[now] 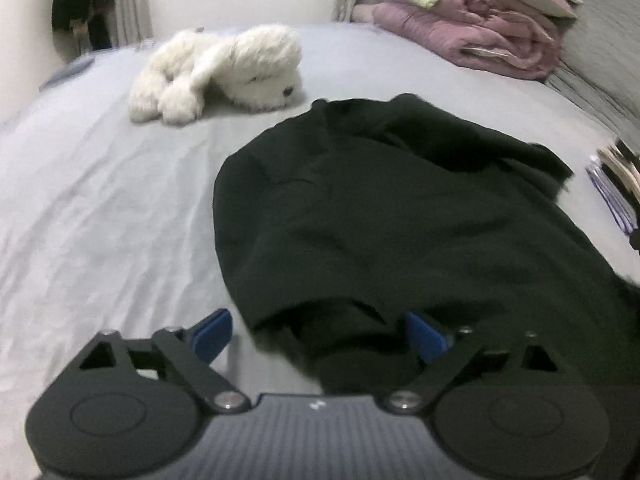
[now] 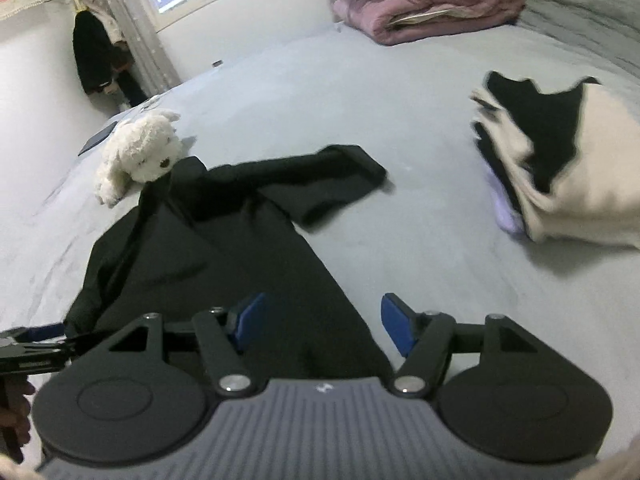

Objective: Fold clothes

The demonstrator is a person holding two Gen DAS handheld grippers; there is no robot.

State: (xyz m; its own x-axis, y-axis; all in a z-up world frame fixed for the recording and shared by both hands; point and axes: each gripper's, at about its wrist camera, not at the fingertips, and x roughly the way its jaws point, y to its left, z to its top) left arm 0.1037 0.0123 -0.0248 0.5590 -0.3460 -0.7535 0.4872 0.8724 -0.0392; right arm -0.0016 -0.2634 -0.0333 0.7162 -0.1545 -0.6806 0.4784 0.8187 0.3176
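Mid-bed, near edge: black garment [image 1: 400,208] lies spread, one sleeve out toward the folded pile [image 2: 568,168]. Left gripper [image 1: 320,332] and right gripper [image 2: 320,326] both wide, empty, straddling the hem corners. Soft, limp, light; pinch the hem corners.

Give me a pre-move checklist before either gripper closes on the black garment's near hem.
1. Left gripper open: ok.
2. Right gripper open: ok.
3. Hem of black garment between the left fingers: ok, though only the right-hand finger overlaps cloth.
4. Hem between the right fingers: ok.
5. Garment lying flat: not ok, one sleeve sticks out sideways, body is rumpled.
6. White plush dog clear of the garment: not ok, its head touches the far edge.
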